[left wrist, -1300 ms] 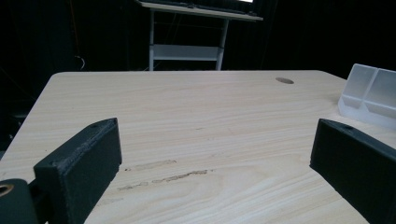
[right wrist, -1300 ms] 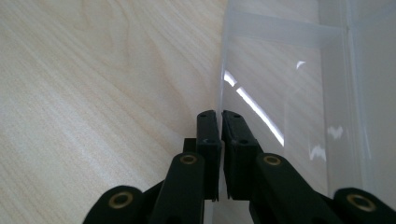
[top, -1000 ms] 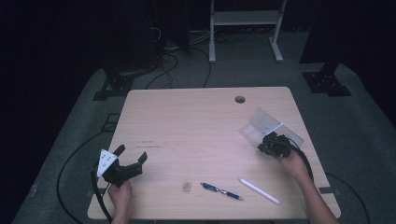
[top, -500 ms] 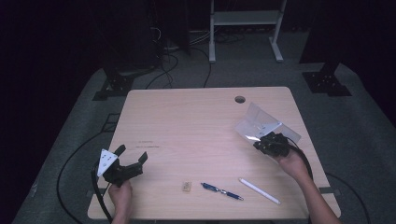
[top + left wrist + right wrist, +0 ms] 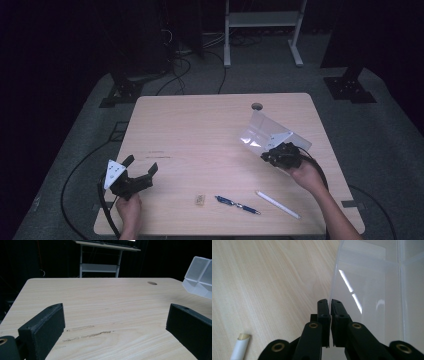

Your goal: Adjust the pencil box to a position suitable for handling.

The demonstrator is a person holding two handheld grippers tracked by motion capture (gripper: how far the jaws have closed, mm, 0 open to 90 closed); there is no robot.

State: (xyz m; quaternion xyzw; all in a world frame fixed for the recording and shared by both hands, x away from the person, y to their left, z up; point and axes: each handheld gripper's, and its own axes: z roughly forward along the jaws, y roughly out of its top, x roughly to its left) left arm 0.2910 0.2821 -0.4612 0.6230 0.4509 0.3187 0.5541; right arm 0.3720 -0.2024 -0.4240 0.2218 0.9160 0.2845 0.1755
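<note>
Plastic, clear and thin-walled, sits pinched between the jaws of our right gripper (image 5: 280,154): the jaws stand together on the rim of a transparent divided box (image 5: 267,133), which we hold tilted up off the worktop (image 5: 200,135) near its right edge, one side apparently resting on the wood, though we cannot tell for sure. In the right gripper view the wall of the box (image 5: 367,290) runs straight into the slit between the jaws of the right gripper (image 5: 330,307), and an inner partition shows toward the far side; we judge the edge grip suits a wall this thin and lets us swing or tip the container. Our left gripper (image 5: 131,176) rests low near the worktop's front-left corner with its jaws wide apart and nothing between them, most likely parked there, ready but out of the way. In the left gripper view the box (image 5: 200,277) appears far off at the right. Along the front edge lie a blue pen (image 5: 237,204), a white pen (image 5: 278,204) to its right, and a small pale eraser-like piece (image 5: 200,199) to its left, all well apart from the box; we judge these may be meant to go into it. The white pen's end (image 5: 240,346) shows beside the right gripper.
</note>
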